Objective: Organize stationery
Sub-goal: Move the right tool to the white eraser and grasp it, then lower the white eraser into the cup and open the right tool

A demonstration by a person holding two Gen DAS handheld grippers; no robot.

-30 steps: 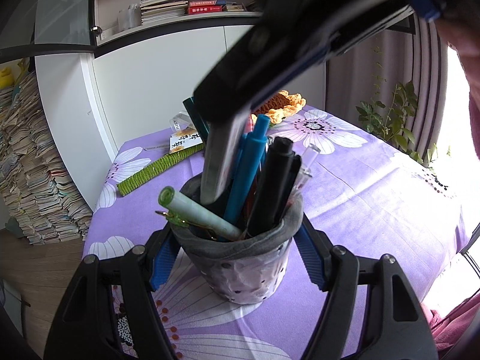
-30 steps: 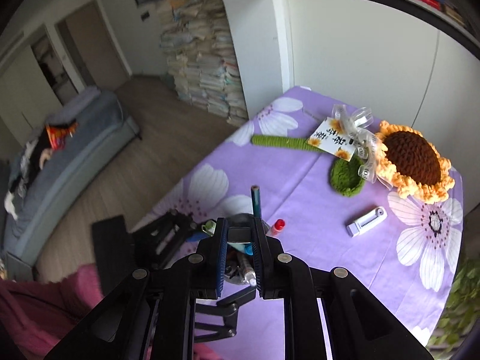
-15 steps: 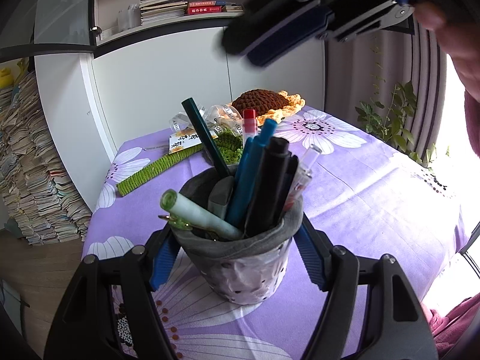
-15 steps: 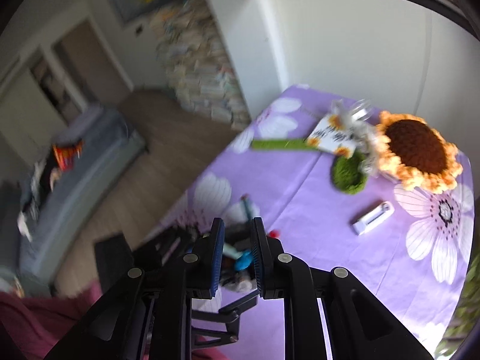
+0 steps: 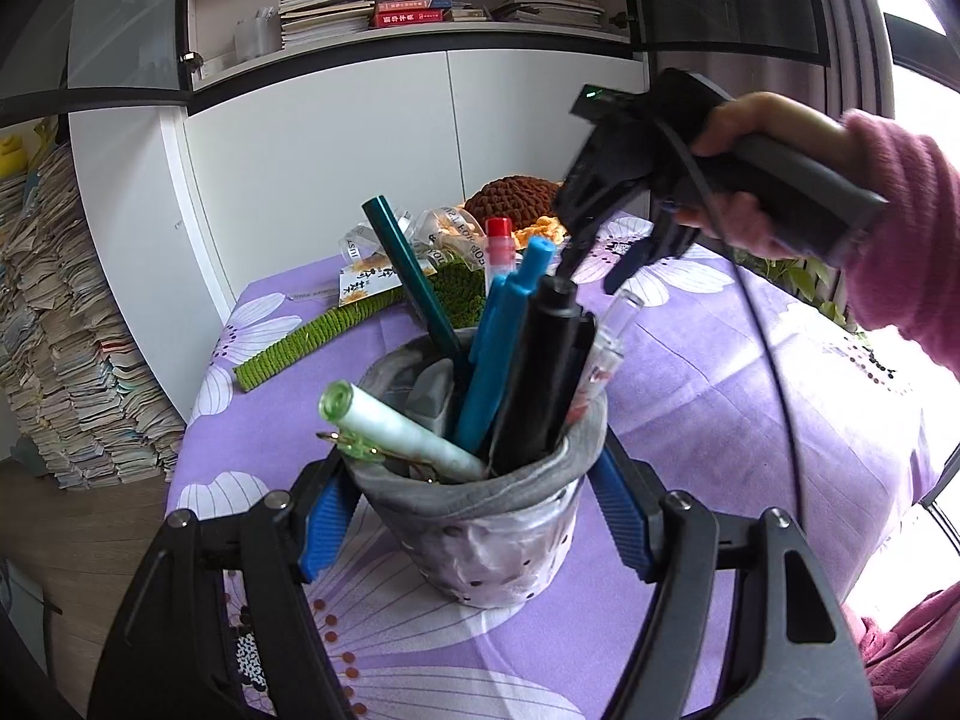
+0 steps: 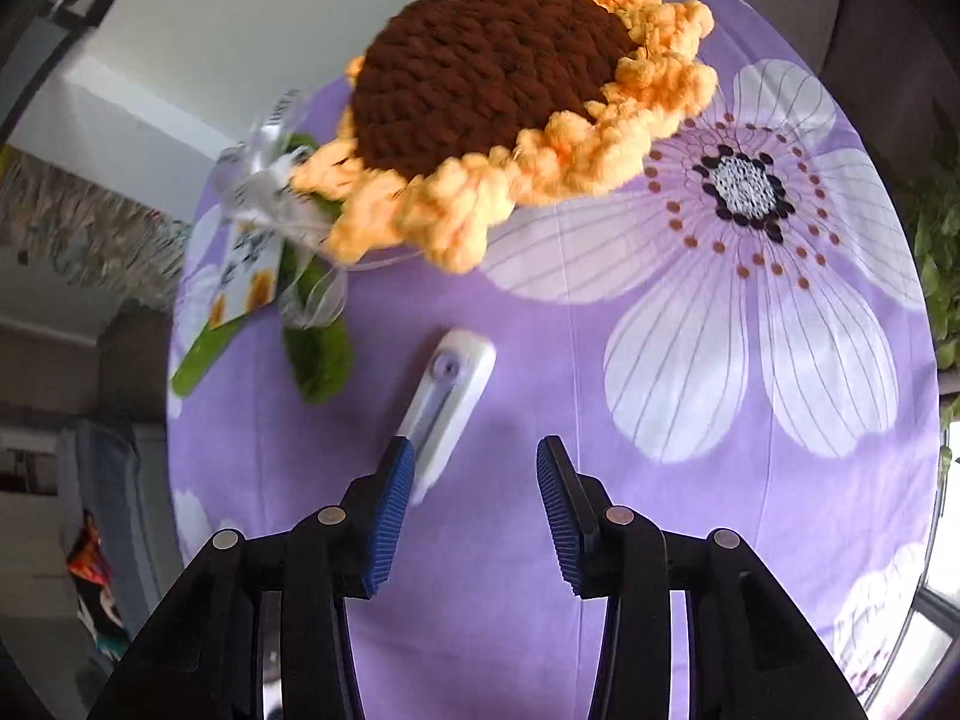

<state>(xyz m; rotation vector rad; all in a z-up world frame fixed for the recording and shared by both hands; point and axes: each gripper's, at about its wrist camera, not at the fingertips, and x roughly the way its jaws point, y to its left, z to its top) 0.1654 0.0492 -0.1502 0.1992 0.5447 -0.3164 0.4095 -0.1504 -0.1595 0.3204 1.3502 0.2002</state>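
The pen pot (image 5: 480,516) stood on the purple tablecloth (image 6: 600,360), pinched by the left gripper (image 5: 474,516). 1 second earlier the right gripper (image 6: 474,498) was over it; now it hung spread and empty beside the white correction tape (image 6: 447,402), likely next.

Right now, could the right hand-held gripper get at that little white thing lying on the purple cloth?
Probably yes: the right hand-held gripper is open just above the white thing, which lies alone on the cloth beside its left finger.
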